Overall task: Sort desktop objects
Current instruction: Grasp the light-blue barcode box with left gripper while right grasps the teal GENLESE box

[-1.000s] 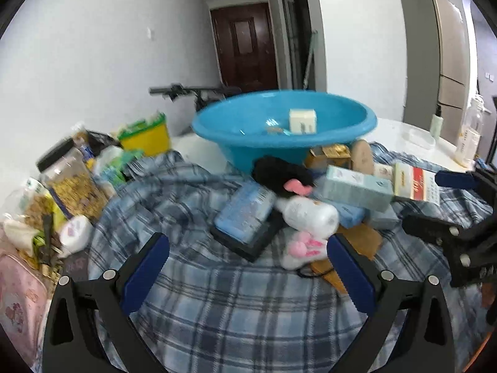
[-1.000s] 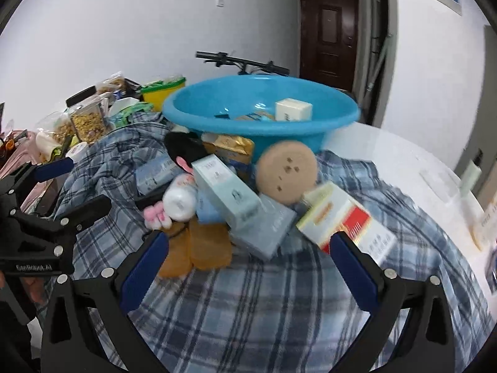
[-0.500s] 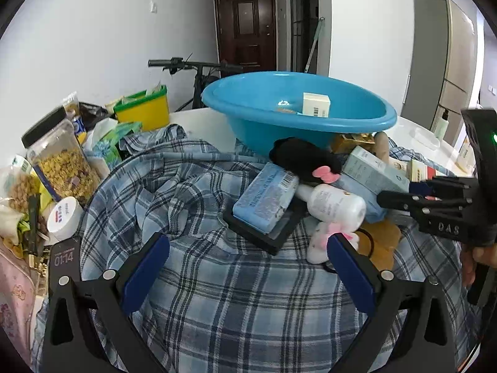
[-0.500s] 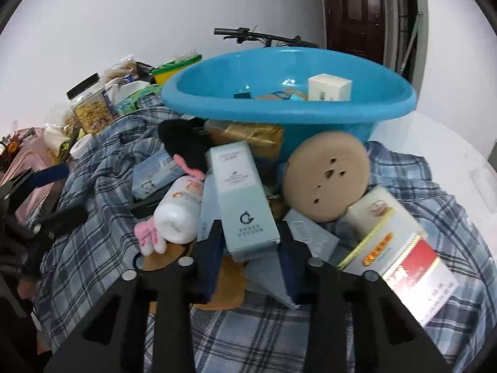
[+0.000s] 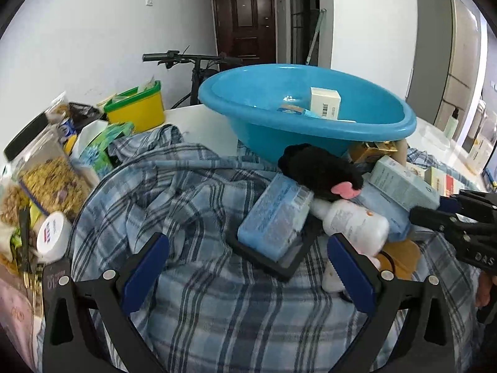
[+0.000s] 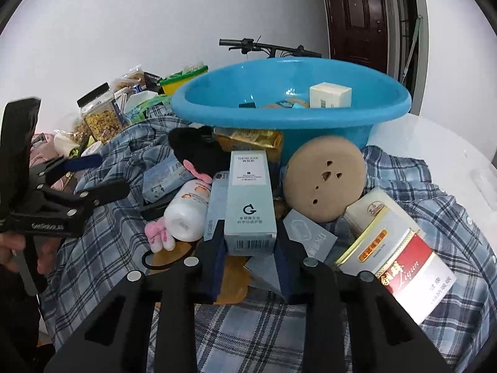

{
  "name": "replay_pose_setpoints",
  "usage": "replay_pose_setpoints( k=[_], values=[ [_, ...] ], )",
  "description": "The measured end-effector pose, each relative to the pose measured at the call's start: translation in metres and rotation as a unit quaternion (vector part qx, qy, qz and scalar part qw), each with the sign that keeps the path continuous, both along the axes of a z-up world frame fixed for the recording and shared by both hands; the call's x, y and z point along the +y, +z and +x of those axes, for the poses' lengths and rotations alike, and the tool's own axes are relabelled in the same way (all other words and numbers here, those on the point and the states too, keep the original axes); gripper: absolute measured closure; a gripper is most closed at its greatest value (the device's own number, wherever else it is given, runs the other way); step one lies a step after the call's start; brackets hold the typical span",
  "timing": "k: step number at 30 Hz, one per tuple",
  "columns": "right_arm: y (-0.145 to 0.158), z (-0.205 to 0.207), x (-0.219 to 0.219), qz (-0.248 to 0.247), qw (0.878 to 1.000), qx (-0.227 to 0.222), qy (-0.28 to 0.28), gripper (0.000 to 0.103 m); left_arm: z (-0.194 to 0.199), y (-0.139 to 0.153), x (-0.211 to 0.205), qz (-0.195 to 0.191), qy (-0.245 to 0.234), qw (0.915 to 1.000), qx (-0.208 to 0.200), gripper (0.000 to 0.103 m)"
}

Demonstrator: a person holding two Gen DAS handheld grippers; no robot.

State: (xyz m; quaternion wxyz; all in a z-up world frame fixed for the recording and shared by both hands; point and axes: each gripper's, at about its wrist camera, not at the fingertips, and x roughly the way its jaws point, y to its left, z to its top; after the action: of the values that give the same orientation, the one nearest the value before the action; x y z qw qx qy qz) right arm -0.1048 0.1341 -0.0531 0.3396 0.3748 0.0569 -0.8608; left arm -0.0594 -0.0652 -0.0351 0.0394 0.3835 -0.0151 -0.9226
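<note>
White walls and a dark door stand behind the table (image 6: 450, 161), which is draped in a rumpled blue plaid cloth (image 5: 236, 317) and heaped with clutter. My right hand-held gripper (image 6: 250, 250) is pinching the near, barcoded end of a tall pale-blue carton (image 6: 250, 199); its long axis runs straight away from me, pointing toward the round blue plastic basin (image 6: 385, 118) at the far side. The carton is smooth matte cardboard, rectangular, sitting between my two dark pads and resting on the pile.

Just right of it leans a round tan disc (image 6: 324, 178) with small holes, and nearer right lies a glossy red-and-white box (image 6: 400, 258). Left of the carton lies a white cylindrical bottle (image 6: 186, 211) on its side, next to a pink plush charm (image 6: 158, 233) and a fuzzy black item (image 6: 198, 150). Inside the basin lies a small cream box (image 6: 330, 94).

My left hand-held gripper (image 5: 248, 270) hangs spread wide above the cloth, gripping nothing, with a light-blue wrapped pack (image 5: 275, 214) lying on a flat black tray (image 5: 270, 261) just beyond it. A jar of cereal (image 5: 46, 168) and a yellow tub (image 5: 136, 110) sit far left.
</note>
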Motion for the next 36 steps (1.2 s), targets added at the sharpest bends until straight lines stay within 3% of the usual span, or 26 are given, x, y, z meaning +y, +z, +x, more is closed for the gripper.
replay_pose_setpoints(
  k=[10,13,21,23,25,27,30,36],
  values=[
    [0.003,0.001,-0.006,0.009,1.0,0.016,0.002,0.076,-0.043,-0.023,-0.004,-0.004,-0.035,0.9991,-0.025,0.0],
    [0.002,0.002,-0.006,0.008,1.0,0.014,0.005,0.076,-0.05,-0.03,-0.007,0.021,-0.049,0.9977,-0.041,0.015],
    [0.0,-0.004,-0.007,0.002,1.0,0.01,0.002,0.076,-0.056,-0.039,-0.004,0.045,-0.072,0.9952,-0.05,0.03],
    [-0.001,-0.007,-0.007,-0.004,1.0,0.006,-0.002,0.076,-0.055,-0.038,-0.004,0.06,-0.078,0.9938,-0.052,0.048],
    [-0.003,-0.011,-0.009,-0.003,1.0,0.002,-0.003,0.076,-0.054,-0.038,-0.001,0.039,-0.073,0.9952,-0.051,0.055],
    [-0.005,-0.013,-0.012,0.0,1.0,-0.001,-0.003,0.076,-0.052,-0.035,-0.002,0.043,-0.07,0.9954,-0.049,0.067],
    [-0.006,-0.013,-0.011,-0.005,1.0,-0.002,-0.009,0.076,-0.046,-0.028,-0.006,0.061,-0.073,0.9944,-0.047,0.07],
    [-0.006,-0.017,-0.011,-0.011,1.0,-0.002,-0.017,0.076,-0.026,-0.01,-0.003,0.055,-0.076,0.9952,-0.025,0.071]
  ],
)
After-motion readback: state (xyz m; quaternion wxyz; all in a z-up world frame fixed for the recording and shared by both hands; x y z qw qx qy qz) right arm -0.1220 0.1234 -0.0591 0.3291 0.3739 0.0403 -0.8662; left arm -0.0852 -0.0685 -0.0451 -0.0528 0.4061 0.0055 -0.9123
